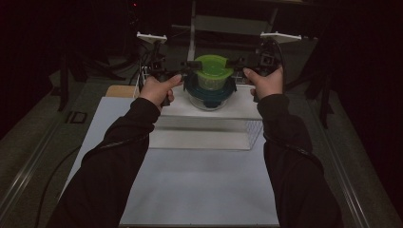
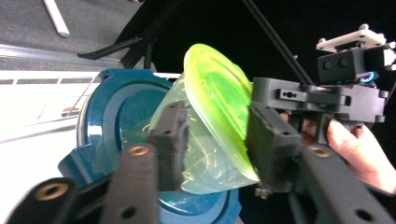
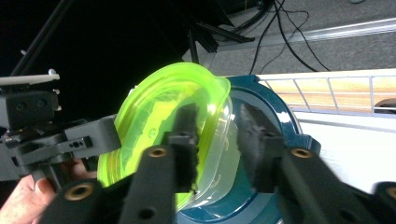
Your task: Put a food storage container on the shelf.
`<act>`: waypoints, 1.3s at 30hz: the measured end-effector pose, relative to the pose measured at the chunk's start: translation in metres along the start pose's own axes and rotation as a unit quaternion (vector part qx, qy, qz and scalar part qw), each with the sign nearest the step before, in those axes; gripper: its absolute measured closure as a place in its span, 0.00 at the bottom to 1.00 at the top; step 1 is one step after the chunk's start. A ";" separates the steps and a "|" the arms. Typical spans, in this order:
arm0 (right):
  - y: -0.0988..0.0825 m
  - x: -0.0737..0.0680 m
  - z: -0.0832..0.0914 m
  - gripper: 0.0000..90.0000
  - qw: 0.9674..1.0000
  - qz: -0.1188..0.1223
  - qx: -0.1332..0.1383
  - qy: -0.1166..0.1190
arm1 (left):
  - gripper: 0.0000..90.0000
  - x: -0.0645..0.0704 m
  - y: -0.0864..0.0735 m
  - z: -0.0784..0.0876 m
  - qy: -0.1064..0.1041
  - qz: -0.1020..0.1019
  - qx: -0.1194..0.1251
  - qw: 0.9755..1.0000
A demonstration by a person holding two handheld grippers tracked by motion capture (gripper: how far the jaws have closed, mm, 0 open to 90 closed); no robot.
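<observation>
In a dark room, on a white box point(image 1: 209, 124), both grippers, left point(image 1: 190, 64) and right point(image 1: 236, 62), jaws spread and loose, flank the green-lidded tub point(image 1: 212, 72) nested in the blue bowl point(image 1: 210, 94), likely to steady it.

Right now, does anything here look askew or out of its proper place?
Yes. The small clear container with the green lid sits tilted inside the larger container with the blue rim, not level in it. The left gripper and right gripper flank it with jaws apart.
</observation>
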State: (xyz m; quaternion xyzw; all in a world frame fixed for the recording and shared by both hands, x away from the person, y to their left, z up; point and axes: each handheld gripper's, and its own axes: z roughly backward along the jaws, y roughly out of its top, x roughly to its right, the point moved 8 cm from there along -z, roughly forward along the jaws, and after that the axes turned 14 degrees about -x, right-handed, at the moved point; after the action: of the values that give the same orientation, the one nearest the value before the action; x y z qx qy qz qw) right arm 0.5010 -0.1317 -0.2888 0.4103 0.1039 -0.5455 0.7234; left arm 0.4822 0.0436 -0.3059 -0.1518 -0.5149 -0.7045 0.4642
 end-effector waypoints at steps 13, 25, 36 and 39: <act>-0.007 -0.008 0.011 0.36 0.999 0.038 0.011 0.005 | 0.34 0.010 -0.006 0.022 -0.019 -0.042 0.032 0.998; -0.036 -0.015 0.023 0.27 0.996 0.092 0.017 0.001 | 0.07 0.024 -0.043 0.027 -0.019 -0.109 0.014 0.994; -0.076 -0.010 0.026 0.27 0.992 0.129 0.010 0.002 | 0.05 0.038 -0.077 0.027 -0.004 -0.160 0.012 0.987; -0.088 -0.008 0.021 0.27 0.991 0.136 0.004 0.002 | 0.05 0.039 -0.086 0.027 0.002 -0.171 0.011 0.985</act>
State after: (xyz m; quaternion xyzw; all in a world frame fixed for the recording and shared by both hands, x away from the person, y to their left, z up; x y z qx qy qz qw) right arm 0.4146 -0.1470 -0.3122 0.4244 0.0465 -0.4412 0.7894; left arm 0.3851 0.0505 -0.3175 -0.0549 -0.5399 -0.7685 0.3391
